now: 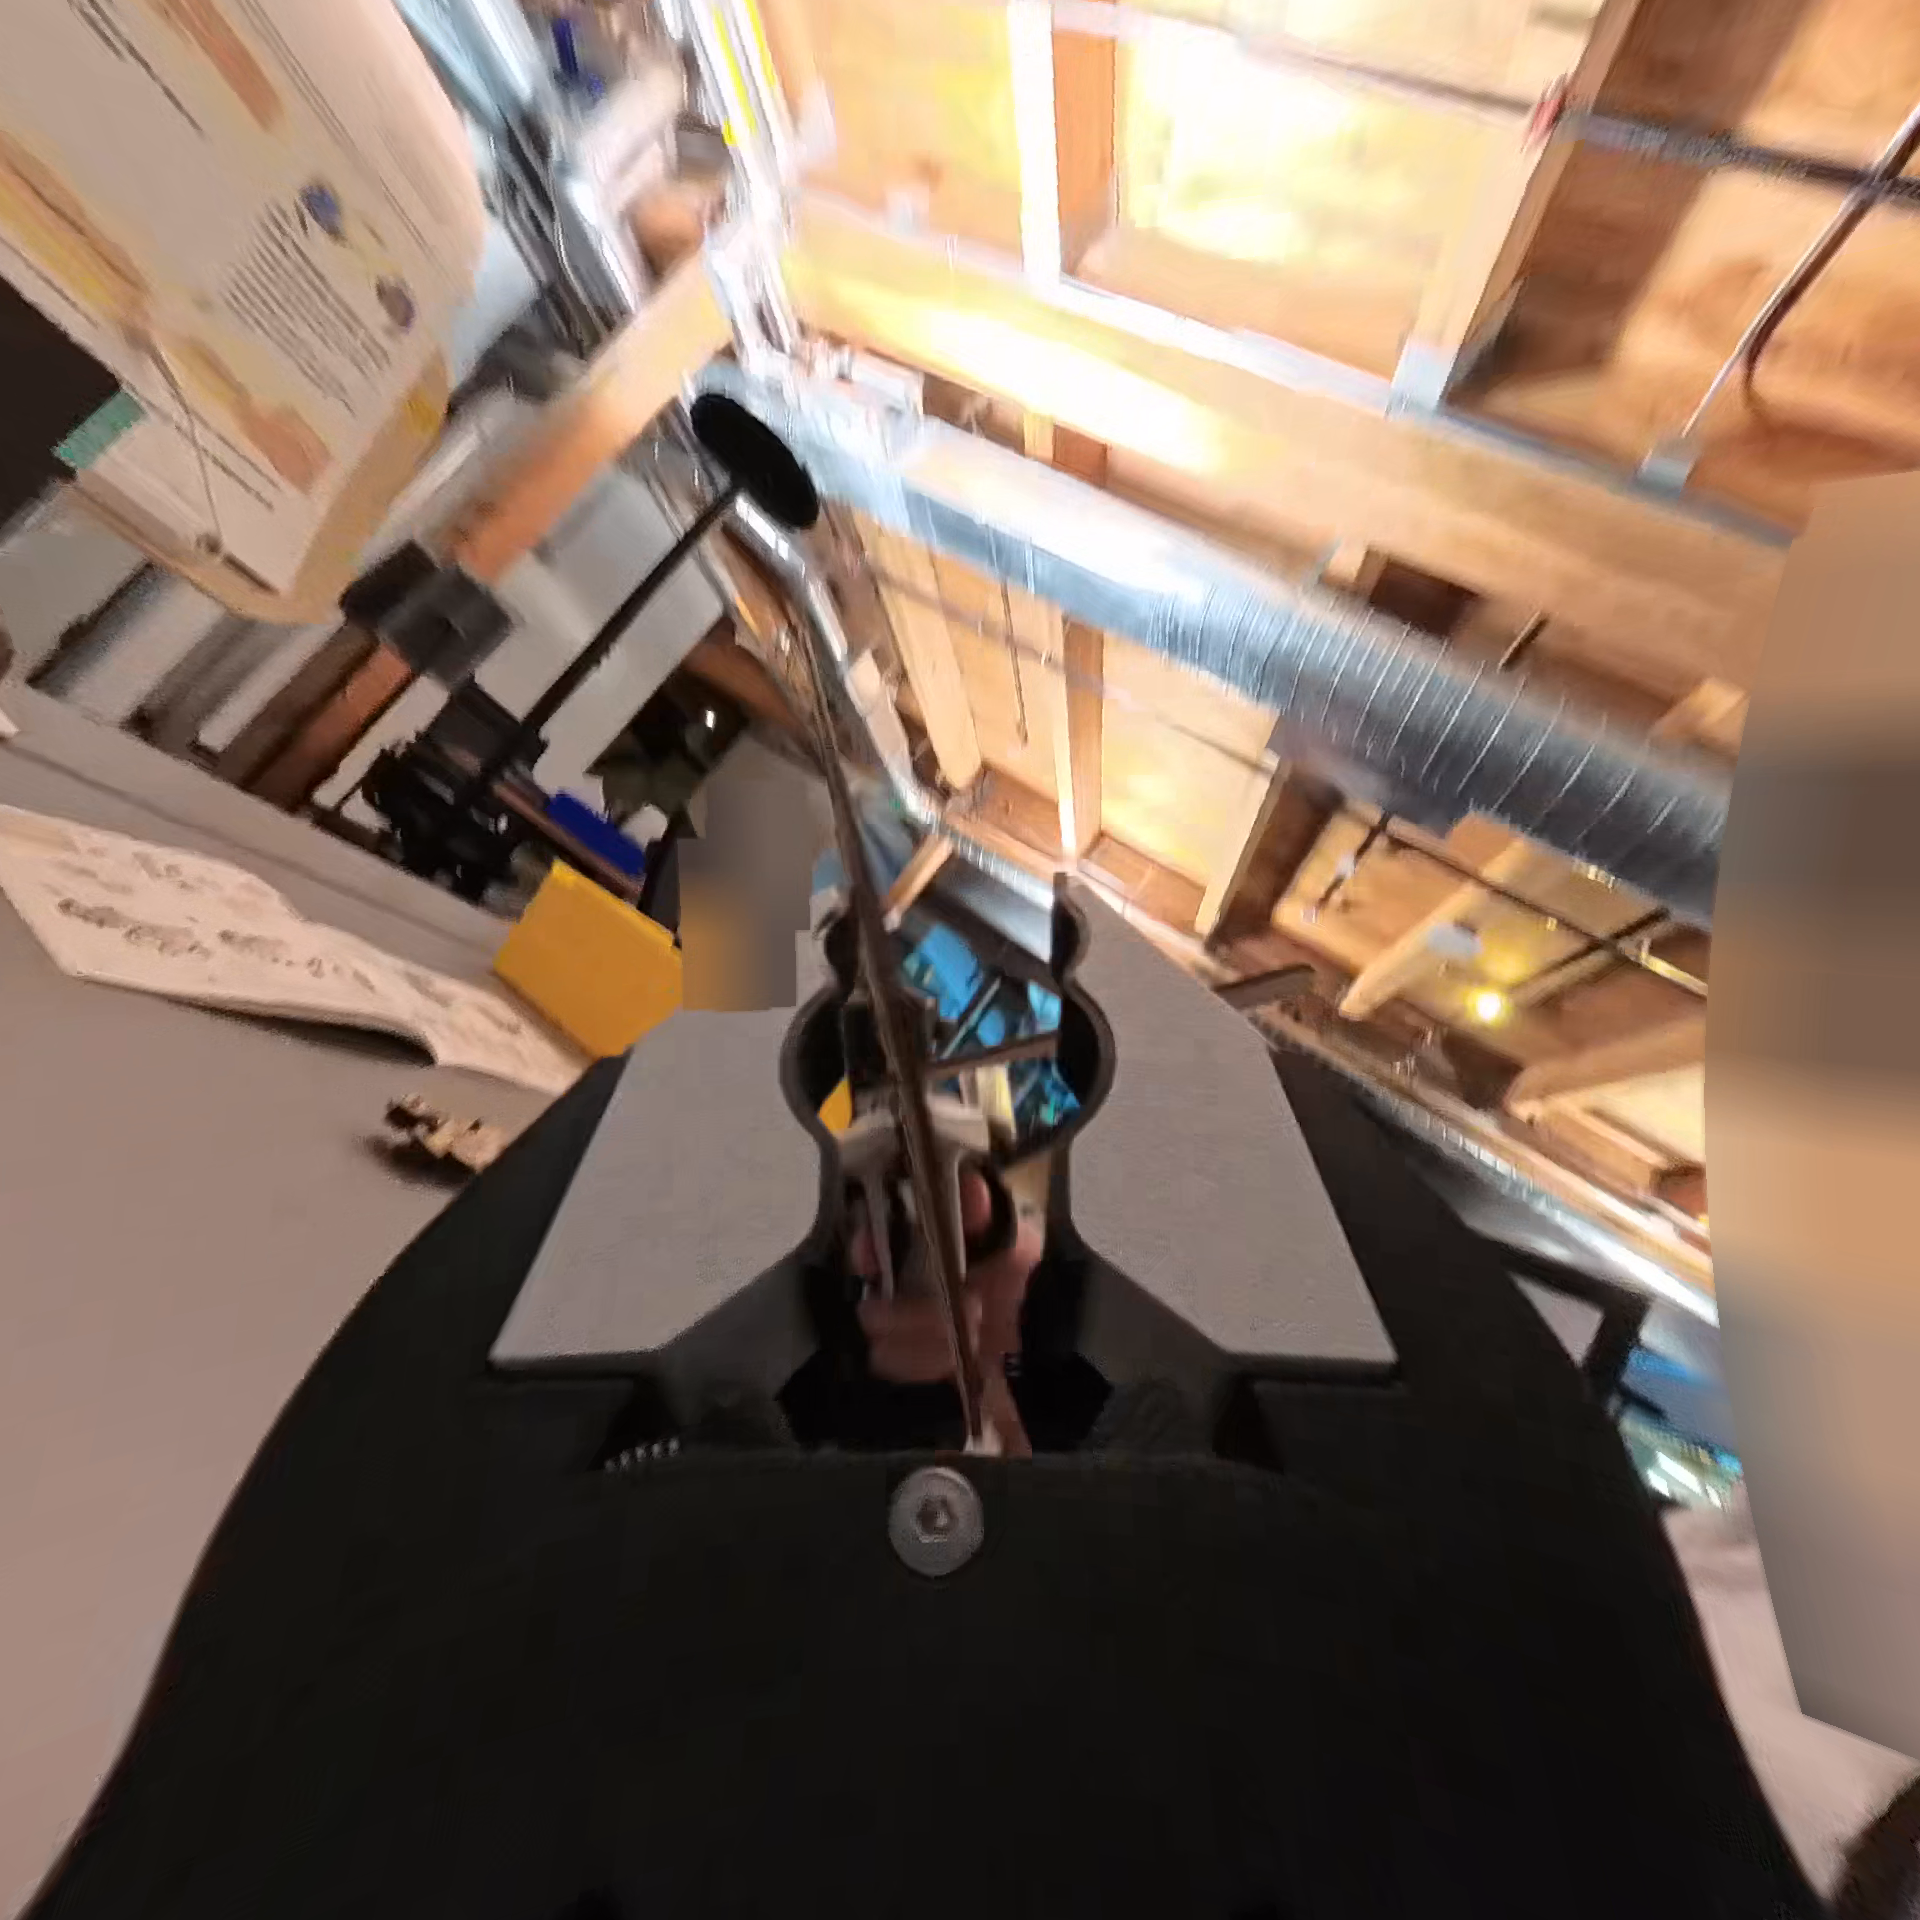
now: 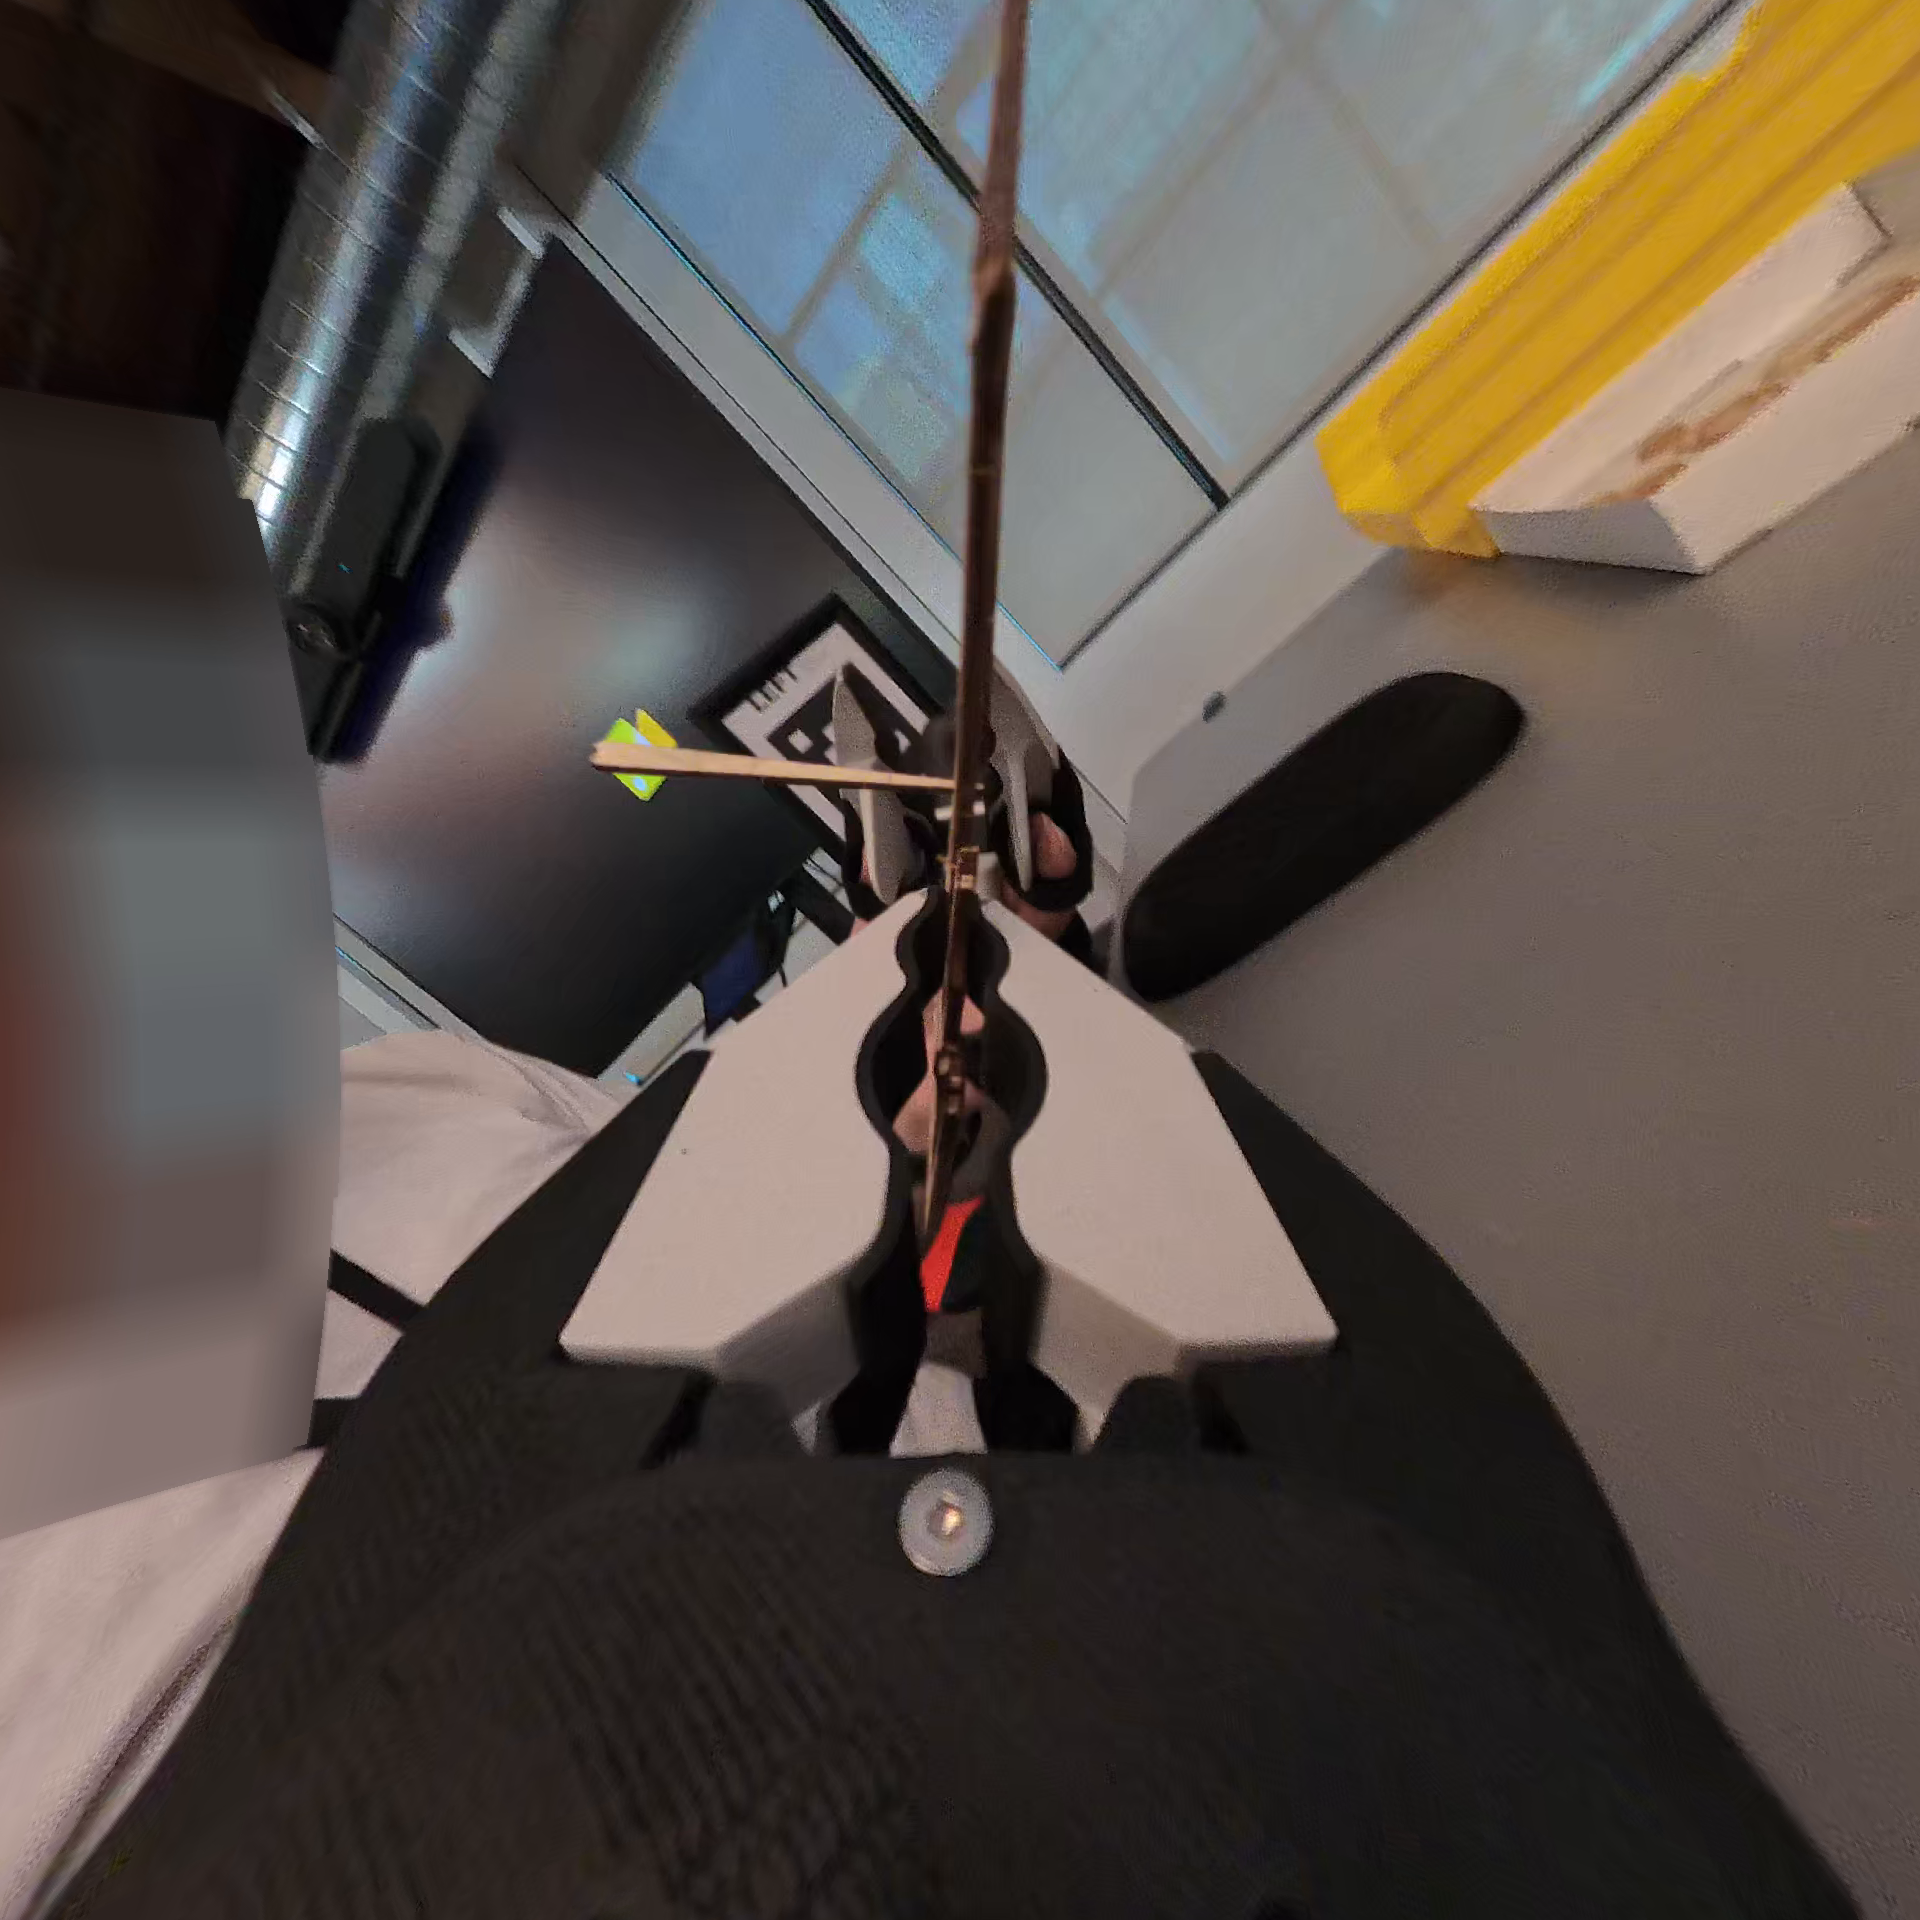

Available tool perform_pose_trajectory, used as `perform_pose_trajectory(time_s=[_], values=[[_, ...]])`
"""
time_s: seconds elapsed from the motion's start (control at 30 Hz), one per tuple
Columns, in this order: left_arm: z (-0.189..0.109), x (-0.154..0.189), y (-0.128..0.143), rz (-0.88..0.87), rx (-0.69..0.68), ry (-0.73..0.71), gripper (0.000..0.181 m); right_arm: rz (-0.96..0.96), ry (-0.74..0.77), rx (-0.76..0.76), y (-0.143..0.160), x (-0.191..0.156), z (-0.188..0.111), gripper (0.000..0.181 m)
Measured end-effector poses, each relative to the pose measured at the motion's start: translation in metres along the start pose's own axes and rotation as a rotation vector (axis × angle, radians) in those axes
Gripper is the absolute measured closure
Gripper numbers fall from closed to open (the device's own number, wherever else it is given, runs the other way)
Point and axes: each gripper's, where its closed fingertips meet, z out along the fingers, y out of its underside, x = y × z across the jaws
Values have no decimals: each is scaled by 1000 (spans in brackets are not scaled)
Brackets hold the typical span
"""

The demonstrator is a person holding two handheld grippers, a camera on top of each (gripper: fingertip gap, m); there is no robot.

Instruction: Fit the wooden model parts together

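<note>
A thin wooden model sheet, seen edge-on, runs up the middle of the right wrist view, and a wooden strip sticks out of it to the left. My right gripper is shut on this sheet. My left gripper faces it from beyond, with its white fingers apart on either side of the sheet. In the left wrist view the sheet passes between the open jaws of my left gripper, close to the left finger, with a clear gap to the right finger. My right gripper shows through that gap.
The grey table bears an open instruction booklet, small wooden pieces and a yellow bin. In the right wrist view there are a yellow bin, a white box and a black oval object. There is about 11 cm between the tips of the two grippers.
</note>
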Motion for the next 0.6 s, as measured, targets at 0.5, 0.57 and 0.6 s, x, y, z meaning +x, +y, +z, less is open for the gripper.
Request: perform_pose_trajectory(time_s=[0.5, 0.57, 0.6], values=[[16, -55, 72, -168, -851, 21, 142, -214, 30, -646, 0, 46, -23, 181], [8, -58, 88, -186, -952, 30, 166, -236, 22, -667, 2, 51, -20, 181], [4, -66, 94, -159, -987, -14, 176, -241, 19, -672, 2, 54, -19, 181]])
